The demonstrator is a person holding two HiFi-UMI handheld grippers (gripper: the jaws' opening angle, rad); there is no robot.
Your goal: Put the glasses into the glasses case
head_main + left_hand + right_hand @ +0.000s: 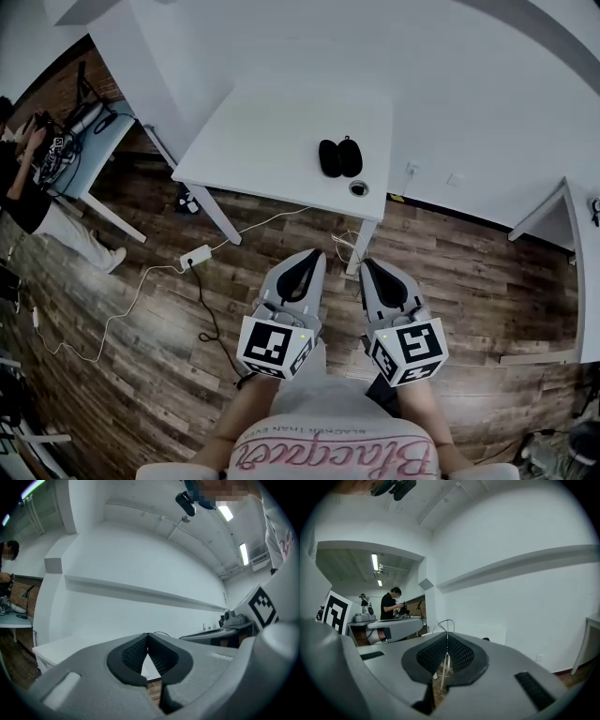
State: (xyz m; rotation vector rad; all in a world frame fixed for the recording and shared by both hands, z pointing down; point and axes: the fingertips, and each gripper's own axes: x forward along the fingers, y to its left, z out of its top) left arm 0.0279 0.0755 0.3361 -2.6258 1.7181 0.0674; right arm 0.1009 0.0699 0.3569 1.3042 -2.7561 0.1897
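- Two grippers are held low and close to the person's body in the head view: the left gripper (316,254) and the right gripper (367,264), side by side, both pointing toward 12 o'clock.
- Left gripper view: the dark pads meet at the tips, with only a small opening behind the touching point, and nothing is between them.
- Right gripper view: the jaws are also closed tip to tip and hold nothing.
- Only the head view shows the glasses case (339,157) clearly. It is dark and looks like two oval halves side by side, lying on the white table (272,141) near its right part, at 12 o'clock from the grippers and well apart from them.
- I cannot make out the glasses in any view.
- At 5 o'clock of the case, near it, a small round fitting (358,187) sits in the table top.
- On the wooden floor (141,319), at 10 o'clock of the left gripper, lies a white power strip (196,255) with cables.
- One person (28,202) is at the 9 o'clock edge of the head view, beside another table.
- Each gripper view shows the other gripper's marker cube at its side, and the walls and ceiling lamps, which the head view does not show.
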